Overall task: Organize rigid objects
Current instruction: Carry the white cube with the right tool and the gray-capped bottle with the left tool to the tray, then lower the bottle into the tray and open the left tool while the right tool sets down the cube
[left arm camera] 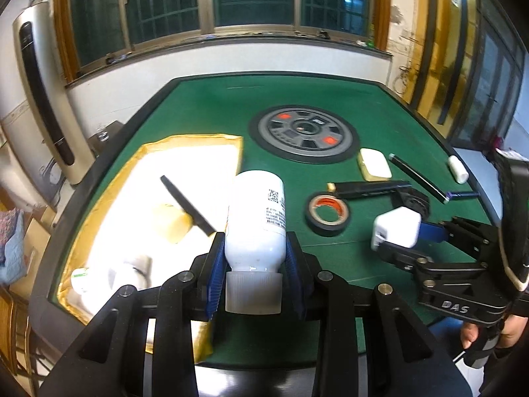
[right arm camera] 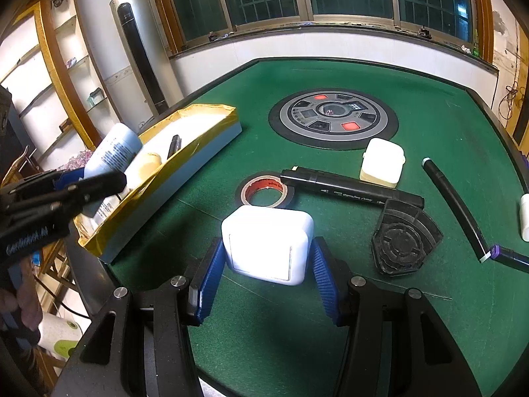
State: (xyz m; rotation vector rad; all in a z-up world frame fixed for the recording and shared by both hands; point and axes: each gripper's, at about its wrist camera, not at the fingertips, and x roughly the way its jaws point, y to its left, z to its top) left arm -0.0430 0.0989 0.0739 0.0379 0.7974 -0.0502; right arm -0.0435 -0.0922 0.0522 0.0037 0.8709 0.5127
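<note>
Above the near edge of the green table [right arm camera: 429, 106], I hold a white bottle [left arm camera: 256, 218] in my left gripper [left arm camera: 254, 264], its pads pressed on the lower body just above the ribbed cap [left arm camera: 253, 292]. It looks like light, stiff plastic, smooth and maybe slippery, so I judge this narrow part near the cap is the best place to grip. My right gripper [right arm camera: 266, 264] is clamped on a white cube charger [right arm camera: 267, 243], hard and light, taken by its flat sides. Both hang beside the yellow-edged tray [right arm camera: 211, 139].
</note>
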